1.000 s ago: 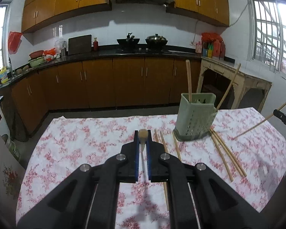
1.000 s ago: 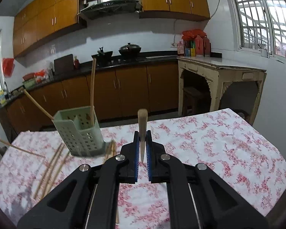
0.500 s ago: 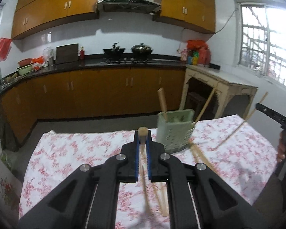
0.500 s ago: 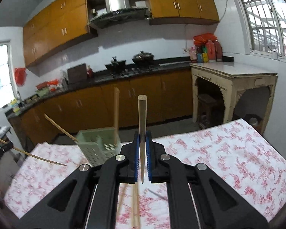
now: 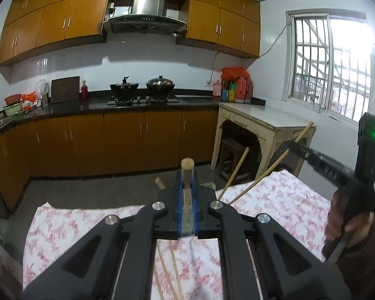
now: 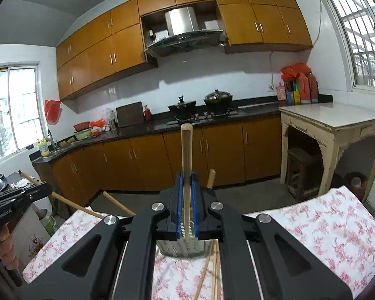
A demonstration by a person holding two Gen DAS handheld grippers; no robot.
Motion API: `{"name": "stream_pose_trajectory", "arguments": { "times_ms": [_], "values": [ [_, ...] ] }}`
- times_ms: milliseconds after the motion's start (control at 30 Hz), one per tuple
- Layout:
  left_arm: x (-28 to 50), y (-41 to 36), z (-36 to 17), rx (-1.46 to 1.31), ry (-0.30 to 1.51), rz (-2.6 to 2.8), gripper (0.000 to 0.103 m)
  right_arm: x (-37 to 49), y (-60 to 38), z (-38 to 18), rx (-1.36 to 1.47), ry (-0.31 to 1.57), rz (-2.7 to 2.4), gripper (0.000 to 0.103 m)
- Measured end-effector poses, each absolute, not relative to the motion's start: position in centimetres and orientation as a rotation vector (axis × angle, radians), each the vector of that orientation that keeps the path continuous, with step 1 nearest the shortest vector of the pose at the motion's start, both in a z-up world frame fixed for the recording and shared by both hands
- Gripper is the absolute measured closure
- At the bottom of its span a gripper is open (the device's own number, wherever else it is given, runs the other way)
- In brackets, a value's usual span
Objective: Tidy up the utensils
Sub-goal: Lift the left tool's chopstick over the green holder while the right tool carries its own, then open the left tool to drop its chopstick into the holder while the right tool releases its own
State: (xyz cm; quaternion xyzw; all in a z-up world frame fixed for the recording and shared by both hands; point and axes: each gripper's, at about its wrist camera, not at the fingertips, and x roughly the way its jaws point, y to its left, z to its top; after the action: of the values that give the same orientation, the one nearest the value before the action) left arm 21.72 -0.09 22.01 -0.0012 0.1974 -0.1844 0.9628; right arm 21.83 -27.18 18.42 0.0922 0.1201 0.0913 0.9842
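Note:
My left gripper (image 5: 187, 176) is shut on a wooden chopstick (image 5: 187, 167), whose blunt end pokes up past the blue pads. In the right wrist view this gripper (image 6: 41, 187) shows at the left edge. My right gripper (image 6: 186, 175) is shut on a longer chopstick (image 6: 186, 150) standing upright; from the left wrist it appears at the right (image 5: 293, 147). The green utensil holder (image 6: 180, 248) is mostly hidden under the jaws in both views. Chopsticks stand in it, one leaning right (image 5: 235, 172) and one upright (image 6: 210, 178). Several loose chopsticks (image 6: 212, 272) lie on the cloth.
The table wears a white cloth with red flowers (image 6: 325, 227). A cream side table (image 5: 262, 122) with a stool beneath stands at the right by the window. Brown cabinets and a dark counter (image 5: 127, 105) with two woks run along the far wall.
Both grippers have risen above the table, each with its chopstick still clamped. The green holder has slid from plain sight ahead to below and behind the jaws.

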Motion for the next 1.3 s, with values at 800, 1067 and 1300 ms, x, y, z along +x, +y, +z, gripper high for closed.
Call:
{"name": "stream_pose_trajectory", "arguments": {
  "times_ms": [800, 1067, 1300],
  "values": [
    [31.2, -2.6, 17.9, -0.021, 0.513, -0.312, 0.095, 29.3, -24.5, 13.7, 0.176, 0.399, 0.153, 0.096],
    [30.0, -1.2, 18.4, -0.049, 0.494, -0.282, 0.086, 28.6, -24.7, 14.1, 0.181, 0.403, 0.133, 0.095],
    [26.9, 0.8, 19.5, -0.067, 0.445, -0.257, 0.078, 26.0, -25.5, 15.6, 0.169, 0.353, 0.13, 0.095]
  ]
}}
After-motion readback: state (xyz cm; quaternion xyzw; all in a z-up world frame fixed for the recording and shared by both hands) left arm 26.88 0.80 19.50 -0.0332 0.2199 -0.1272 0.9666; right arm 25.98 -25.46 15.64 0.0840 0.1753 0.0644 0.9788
